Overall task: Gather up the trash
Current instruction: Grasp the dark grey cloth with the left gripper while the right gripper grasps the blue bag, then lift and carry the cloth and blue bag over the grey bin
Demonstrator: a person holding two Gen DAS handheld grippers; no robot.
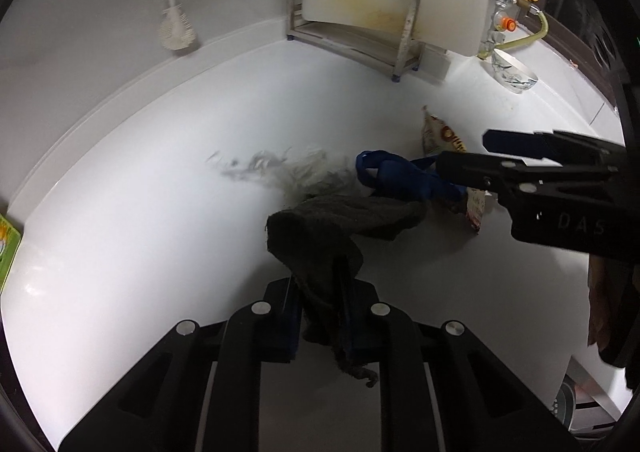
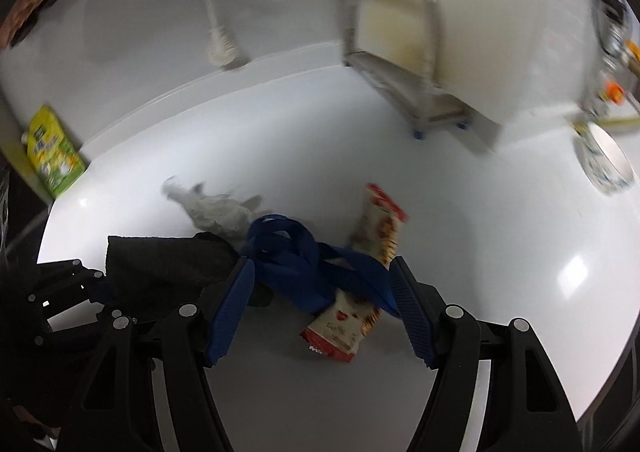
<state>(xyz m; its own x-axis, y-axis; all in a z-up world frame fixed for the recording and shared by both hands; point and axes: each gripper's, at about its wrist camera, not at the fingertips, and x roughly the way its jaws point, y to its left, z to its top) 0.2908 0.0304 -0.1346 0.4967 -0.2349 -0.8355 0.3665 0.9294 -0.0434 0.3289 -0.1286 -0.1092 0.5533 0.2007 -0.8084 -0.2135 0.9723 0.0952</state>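
My left gripper (image 1: 320, 292) is shut on a dark grey rag (image 1: 340, 224), which hangs over its fingers above the white counter (image 1: 160, 212). The rag also shows in the right wrist view (image 2: 160, 268). My right gripper (image 2: 320, 272) is open, its blue-padded fingers on either side of a blue strap (image 2: 304, 256) that lies over a red-and-white snack wrapper (image 2: 344, 328). A second wrapper (image 2: 380, 224) lies just beyond. A crumpled grey-white tissue (image 2: 216, 208) lies to the left. In the left wrist view the right gripper (image 1: 464, 156) reaches in from the right over the strap (image 1: 396, 176).
A metal rack (image 1: 352, 12) holding a white cutting board stands at the back wall. A white brush (image 1: 176, 28) hangs at the left. A patterned bowl (image 1: 516, 72) sits at the back right by gas pipes. A green-yellow pouch (image 2: 52, 156) stands at the counter's left edge.
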